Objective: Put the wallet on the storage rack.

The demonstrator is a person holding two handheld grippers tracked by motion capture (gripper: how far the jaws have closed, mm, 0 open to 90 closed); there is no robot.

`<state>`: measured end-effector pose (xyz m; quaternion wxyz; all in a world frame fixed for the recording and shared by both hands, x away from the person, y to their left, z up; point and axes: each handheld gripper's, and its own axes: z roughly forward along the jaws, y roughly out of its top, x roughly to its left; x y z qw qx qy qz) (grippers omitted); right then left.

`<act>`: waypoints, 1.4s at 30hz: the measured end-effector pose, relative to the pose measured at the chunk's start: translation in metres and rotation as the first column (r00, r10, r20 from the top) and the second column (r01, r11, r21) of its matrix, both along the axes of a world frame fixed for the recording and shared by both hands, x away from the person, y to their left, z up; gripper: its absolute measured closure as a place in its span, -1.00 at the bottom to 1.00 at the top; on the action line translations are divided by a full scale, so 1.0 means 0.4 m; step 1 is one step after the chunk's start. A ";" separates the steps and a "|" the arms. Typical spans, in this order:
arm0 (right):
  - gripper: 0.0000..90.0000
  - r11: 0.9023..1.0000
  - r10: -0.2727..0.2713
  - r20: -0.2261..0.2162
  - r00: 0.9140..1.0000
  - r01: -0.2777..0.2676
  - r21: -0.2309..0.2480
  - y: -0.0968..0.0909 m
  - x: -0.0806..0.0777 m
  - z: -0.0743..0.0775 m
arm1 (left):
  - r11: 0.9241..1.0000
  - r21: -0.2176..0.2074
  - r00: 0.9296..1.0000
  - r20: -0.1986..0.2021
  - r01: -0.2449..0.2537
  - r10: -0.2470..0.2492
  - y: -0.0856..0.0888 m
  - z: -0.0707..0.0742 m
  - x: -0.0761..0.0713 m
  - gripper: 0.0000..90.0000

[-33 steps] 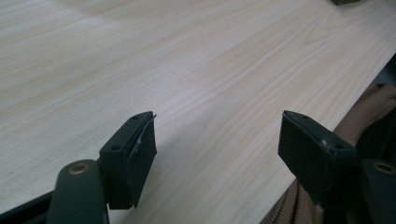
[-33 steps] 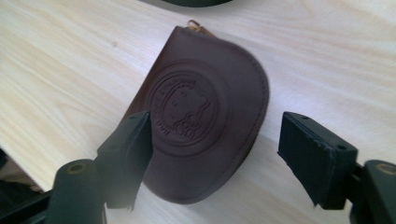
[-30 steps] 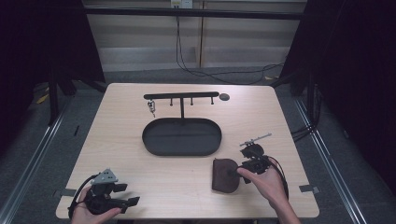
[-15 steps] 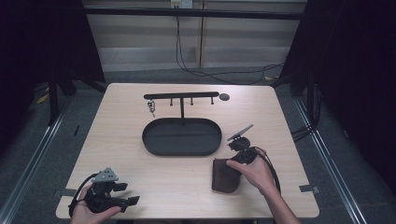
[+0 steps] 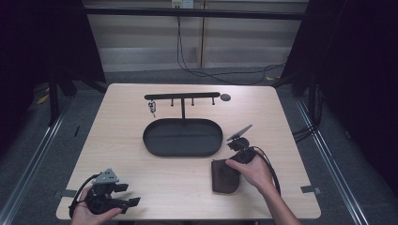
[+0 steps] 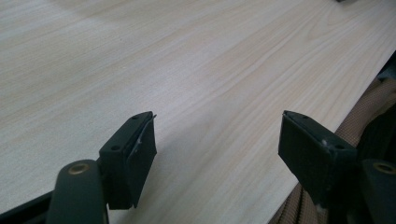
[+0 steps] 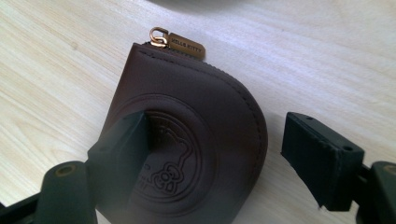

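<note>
A brown leather coin pouch (image 5: 223, 178) lies flat on the wooden table, front right of the middle. In the right gripper view the pouch (image 7: 201, 116) shows an embossed round emblem and a gold zip pull (image 7: 180, 43) at its far edge. My right gripper (image 5: 231, 164) hovers just over it, open (image 7: 217, 140): one jaw stands above the emblem, the other over bare wood beside the pouch's curved edge. My left gripper (image 5: 127, 194) rests at the front left corner, held by a hand. It is open (image 6: 217, 144) with only bare table between its jaws.
A black oval tray (image 5: 183, 149) sits mid-table, just beyond the pouch. Behind it stands a black hook rack (image 5: 182, 96) with a small key (image 5: 151, 108) hanging at its left end. A small dark disc (image 5: 225, 97) lies by the rack's right end.
My right gripper has moved left and a little away from the person, from beside the pouch's right edge to over the pouch. The left gripper has stayed put.
</note>
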<state>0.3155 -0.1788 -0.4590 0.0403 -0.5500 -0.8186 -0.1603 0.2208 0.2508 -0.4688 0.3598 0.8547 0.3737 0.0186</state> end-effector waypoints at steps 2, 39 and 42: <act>-0.46 1.000 -0.001 -0.016 1.000 0.001 0.023 0.000 0.004 -0.003 | 1.000 -0.002 1.000 -0.001 -0.001 0.001 0.002 0.001 0.000 -0.39; 0.78 1.000 0.012 0.004 1.000 -0.012 0.014 0.041 0.012 0.098 | 0.999 -0.051 1.000 0.003 0.000 0.000 0.012 0.005 0.001 -0.58; 0.80 1.000 0.012 0.008 1.000 -0.012 0.010 0.040 0.012 0.106 | 0.998 -0.057 1.000 0.002 0.028 -0.028 0.014 0.004 0.000 -0.62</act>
